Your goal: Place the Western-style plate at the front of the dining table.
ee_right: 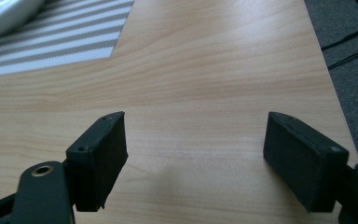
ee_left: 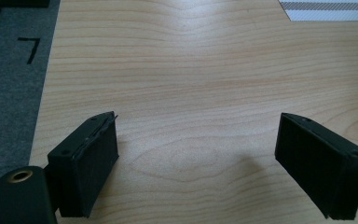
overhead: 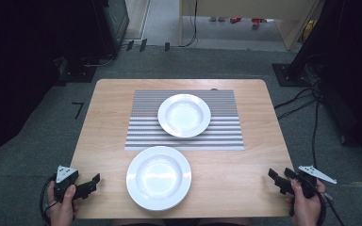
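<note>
The left tool (overhead: 93,181) has its jaws spread wide and holds nothing, over the bare surface (overhead: 245,174). The near plate (overhead: 158,177) lies to its right, between both tools, apart from each. The right tool (overhead: 277,178) is also spread wide and empty; the far plate (overhead: 184,115) on the striped mat (overhead: 226,134) lies ahead of it, to its left.

2 white plates (overhead: 184,115) (overhead: 159,177), 1 striped mat (overhead: 226,127), 1 table (overhead: 245,174), 2 tongs (overhead: 93,181) (overhead: 275,178)
</note>
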`<state>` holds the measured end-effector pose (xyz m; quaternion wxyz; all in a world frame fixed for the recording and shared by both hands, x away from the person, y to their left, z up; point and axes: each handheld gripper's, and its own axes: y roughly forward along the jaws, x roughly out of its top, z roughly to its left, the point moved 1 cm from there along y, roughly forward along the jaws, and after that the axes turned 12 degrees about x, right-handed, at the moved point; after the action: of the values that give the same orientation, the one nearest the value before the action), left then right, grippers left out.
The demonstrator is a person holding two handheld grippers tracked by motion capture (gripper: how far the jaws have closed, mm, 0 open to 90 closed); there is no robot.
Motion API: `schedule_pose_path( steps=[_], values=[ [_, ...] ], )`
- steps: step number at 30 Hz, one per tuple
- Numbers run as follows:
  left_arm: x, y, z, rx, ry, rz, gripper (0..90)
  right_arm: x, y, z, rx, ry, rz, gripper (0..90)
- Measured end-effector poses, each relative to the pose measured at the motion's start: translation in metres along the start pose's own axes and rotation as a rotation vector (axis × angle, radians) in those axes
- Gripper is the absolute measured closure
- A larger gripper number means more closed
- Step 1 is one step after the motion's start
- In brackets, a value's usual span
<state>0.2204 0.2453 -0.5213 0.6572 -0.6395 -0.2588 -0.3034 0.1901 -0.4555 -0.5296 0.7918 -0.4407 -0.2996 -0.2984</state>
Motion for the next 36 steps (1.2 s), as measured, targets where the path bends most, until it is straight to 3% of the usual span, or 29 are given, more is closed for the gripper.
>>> schedule_pose_path(
  steps=[10, 15, 16, 17, 18, 26, 36],
  values=[
    [-0.004, 0.001, -0.011, 0.050, 0.079, -0.012, 10.8, -0.005, 0.007, 0.014, -0.108, -0.134, 0.058, 21.0],
    [-0.003, 0.002, -0.012, 0.050, 0.087, -0.011, 9.5, -0.006, 0.009, 0.017, -0.129, -0.155, 0.070, 20.6],
    [-0.003, 0.002, -0.012, 0.047, 0.090, -0.011, 9.4, -0.007, 0.011, 0.021, -0.160, -0.186, 0.091, 19.6],
    [-0.003, 0.002, -0.012, 0.047, 0.090, -0.011, 9.4, -0.007, 0.011, 0.021, -0.160, -0.186, 0.091, 19.6],
    [-0.003, 0.002, -0.012, 0.047, 0.090, -0.011, 9.4, -0.008, 0.015, 0.025, -0.167, -0.221, 0.114, 16.4],
    [-0.003, 0.003, -0.012, 0.047, 0.088, -0.010, 9.3, -0.007, 0.020, 0.026, -0.133, -0.242, 0.172, 0.0],
    [-0.002, 0.003, -0.012, 0.050, 0.084, -0.009, 9.3, -0.007, 0.020, 0.026, -0.133, -0.242, 0.172, 0.0]
  ],
)
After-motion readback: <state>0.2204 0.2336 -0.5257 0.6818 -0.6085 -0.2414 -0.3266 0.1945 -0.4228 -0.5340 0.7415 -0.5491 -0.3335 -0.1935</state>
